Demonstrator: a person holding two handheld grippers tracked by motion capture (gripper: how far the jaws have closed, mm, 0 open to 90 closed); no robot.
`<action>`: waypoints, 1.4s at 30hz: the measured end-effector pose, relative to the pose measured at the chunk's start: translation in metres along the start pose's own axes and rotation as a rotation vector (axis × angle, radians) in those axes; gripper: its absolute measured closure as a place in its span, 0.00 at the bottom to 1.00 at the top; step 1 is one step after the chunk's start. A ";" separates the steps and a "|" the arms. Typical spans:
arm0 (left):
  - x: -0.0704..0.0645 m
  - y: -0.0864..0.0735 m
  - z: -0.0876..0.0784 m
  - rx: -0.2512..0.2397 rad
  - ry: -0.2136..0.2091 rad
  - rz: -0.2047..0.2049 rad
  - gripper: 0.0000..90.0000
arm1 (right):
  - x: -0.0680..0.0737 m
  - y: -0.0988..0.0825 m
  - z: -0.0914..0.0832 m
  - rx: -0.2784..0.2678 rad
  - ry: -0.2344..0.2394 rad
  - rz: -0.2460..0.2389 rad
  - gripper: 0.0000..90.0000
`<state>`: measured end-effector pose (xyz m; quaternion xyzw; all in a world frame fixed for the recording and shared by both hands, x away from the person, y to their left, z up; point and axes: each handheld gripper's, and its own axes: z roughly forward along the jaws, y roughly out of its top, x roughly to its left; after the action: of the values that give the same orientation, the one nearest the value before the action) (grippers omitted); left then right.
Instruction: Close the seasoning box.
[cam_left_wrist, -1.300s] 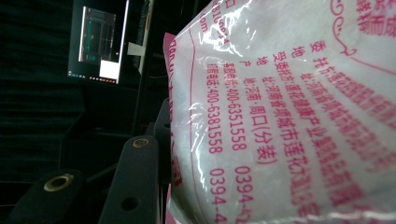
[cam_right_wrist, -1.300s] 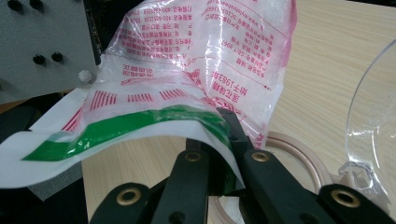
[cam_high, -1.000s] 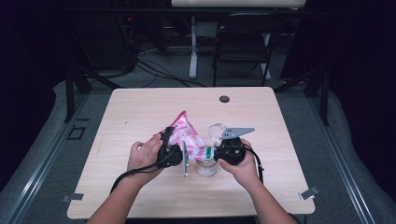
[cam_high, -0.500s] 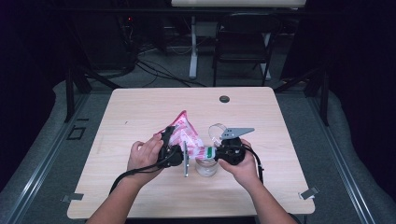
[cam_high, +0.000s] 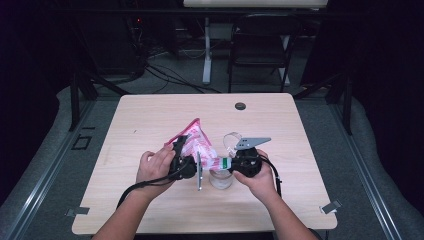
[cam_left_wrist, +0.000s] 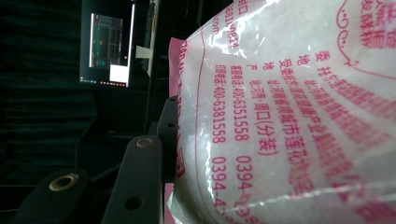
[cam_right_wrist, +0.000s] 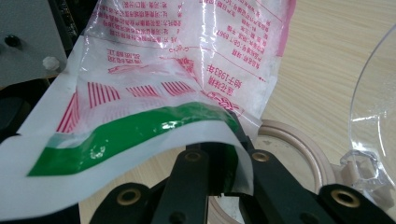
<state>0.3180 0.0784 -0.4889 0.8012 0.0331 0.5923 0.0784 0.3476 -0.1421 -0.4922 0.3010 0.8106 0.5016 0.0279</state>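
Note:
A clear plastic bag (cam_high: 199, 141) with pink print and white grains inside hangs tilted between both hands over the table. My left gripper (cam_high: 182, 145) is shut on the bag's body; in the left gripper view the bag (cam_left_wrist: 289, 116) presses against one black finger (cam_left_wrist: 140, 182), and the other jaw is hidden behind it. My right gripper (cam_high: 225, 163) is shut on the bag's green-striped mouth edge (cam_right_wrist: 140, 133), its jaws (cam_right_wrist: 224, 156) closed together. Right below stands a clear jar (cam_high: 220, 179), its rim (cam_right_wrist: 299, 149) under the bag's mouth and its hinged lid (cam_high: 231, 139) (cam_right_wrist: 373, 107) open.
The wooden table (cam_high: 150, 115) has a small black round cap (cam_high: 240, 106) near its far edge. A dark chair (cam_high: 260, 45) and a white desk leg (cam_high: 206, 50) stand beyond the table. Cables trail from both grippers toward the near edge.

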 end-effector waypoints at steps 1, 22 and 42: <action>0.000 0.000 0.000 0.000 0.000 0.000 0.72 | 0.000 0.000 0.000 0.003 0.001 -0.003 1.00; 0.001 0.001 -0.001 -0.005 0.016 0.018 0.72 | -0.002 -0.003 0.004 0.018 -0.007 0.001 1.00; 0.002 0.002 -0.003 -0.012 0.040 0.038 0.72 | -0.002 -0.004 0.006 0.030 -0.010 -0.005 1.00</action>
<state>0.3157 0.0766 -0.4859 0.7893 0.0160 0.6096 0.0712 0.3499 -0.1394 -0.4990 0.3020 0.8185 0.4879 0.0286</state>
